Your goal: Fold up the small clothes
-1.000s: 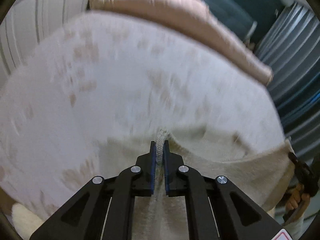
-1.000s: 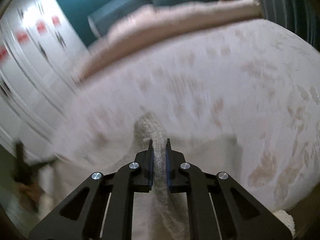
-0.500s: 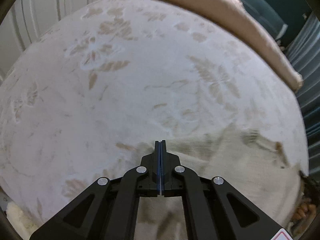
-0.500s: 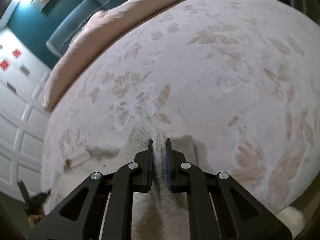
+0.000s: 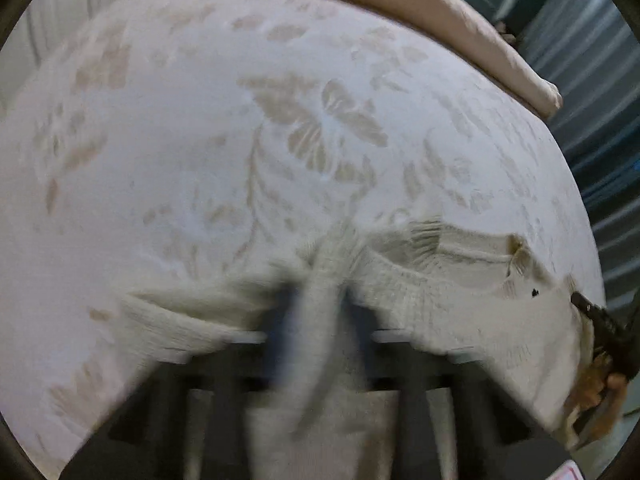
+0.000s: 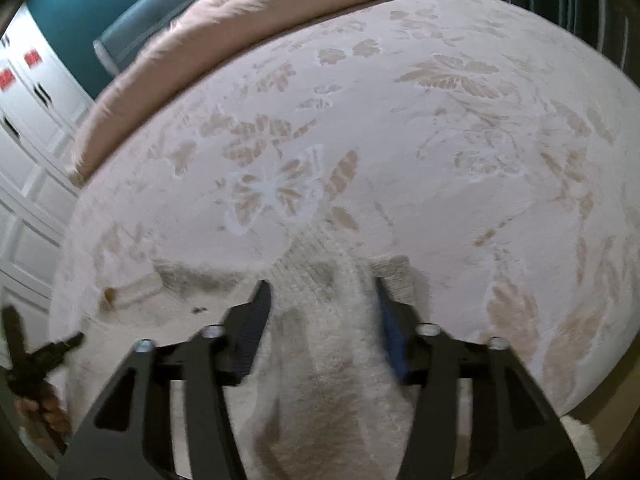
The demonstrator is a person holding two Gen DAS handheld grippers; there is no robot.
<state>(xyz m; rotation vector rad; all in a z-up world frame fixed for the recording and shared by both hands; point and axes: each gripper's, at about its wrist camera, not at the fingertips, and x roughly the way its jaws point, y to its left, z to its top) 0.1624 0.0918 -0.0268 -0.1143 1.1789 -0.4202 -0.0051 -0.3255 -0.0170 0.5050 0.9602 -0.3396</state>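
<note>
A cream knit garment (image 5: 432, 292) lies on the white bedspread with tan butterfly pattern (image 5: 312, 128), its neckline and ribbed edge toward the right. My left gripper (image 5: 318, 304) is blurred by motion, its jaws apart with a fold of the knit standing between them. In the right wrist view the same garment (image 6: 332, 360) runs between the spread fingers of my right gripper (image 6: 322, 296), which is open; the fabric lies loose, untouched by the blue pads (image 6: 390, 336). The other gripper shows at each view's edge.
A pink folded blanket (image 6: 256, 20) lies along the far side of the bedspread (image 6: 460, 128). Teal headboard (image 6: 160, 12) and white panelled doors (image 6: 28, 128) stand beyond. Grey-blue curtains (image 5: 600, 120) hang at the right. The bed's near edge is close below the grippers.
Both grippers have gone from shut on the garment's edge to open. The garment has come down onto the bedspread, spread wider. The left gripper is moving, blurred.
</note>
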